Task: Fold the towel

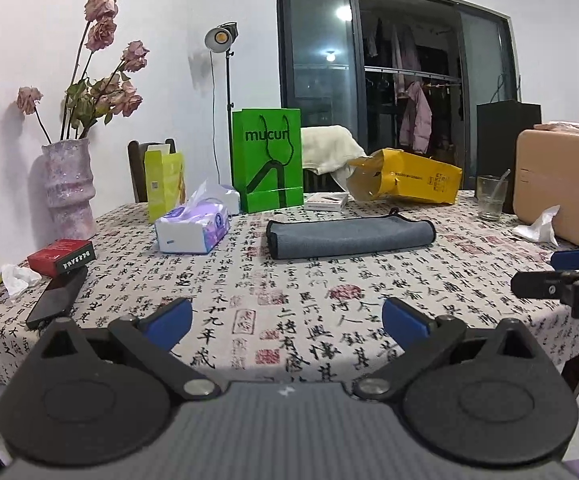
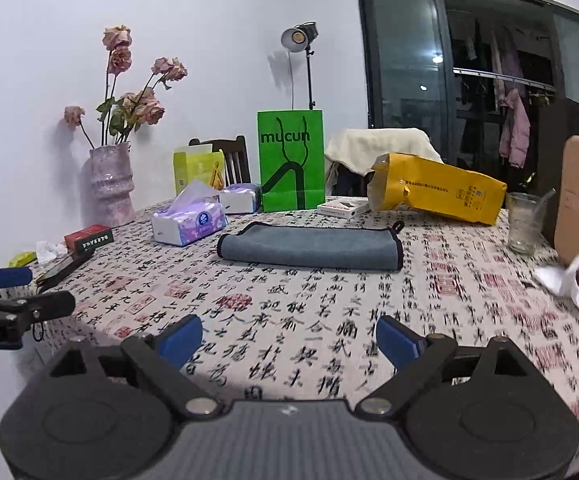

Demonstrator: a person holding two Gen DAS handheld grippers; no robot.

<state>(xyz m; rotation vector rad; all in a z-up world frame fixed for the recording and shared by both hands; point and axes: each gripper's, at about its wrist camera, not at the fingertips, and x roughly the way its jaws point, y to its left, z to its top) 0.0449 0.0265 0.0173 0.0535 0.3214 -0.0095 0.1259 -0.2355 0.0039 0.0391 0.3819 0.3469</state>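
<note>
1. The left tongs [image 1: 287, 320] and right tongs [image 2: 289, 340] both gaped wide, holding nothing, low over the near worktop [image 1: 329, 320].
2. The grey towel [image 1: 349, 236] lay well ahead of both, apart from them, already doubled into a long band.
3. It looked soft, light and limp; pinching 2 corners of 1 short end, probably by the black binding, seemed best.
4. Behind it stood a green bag [image 1: 267, 160].
</note>
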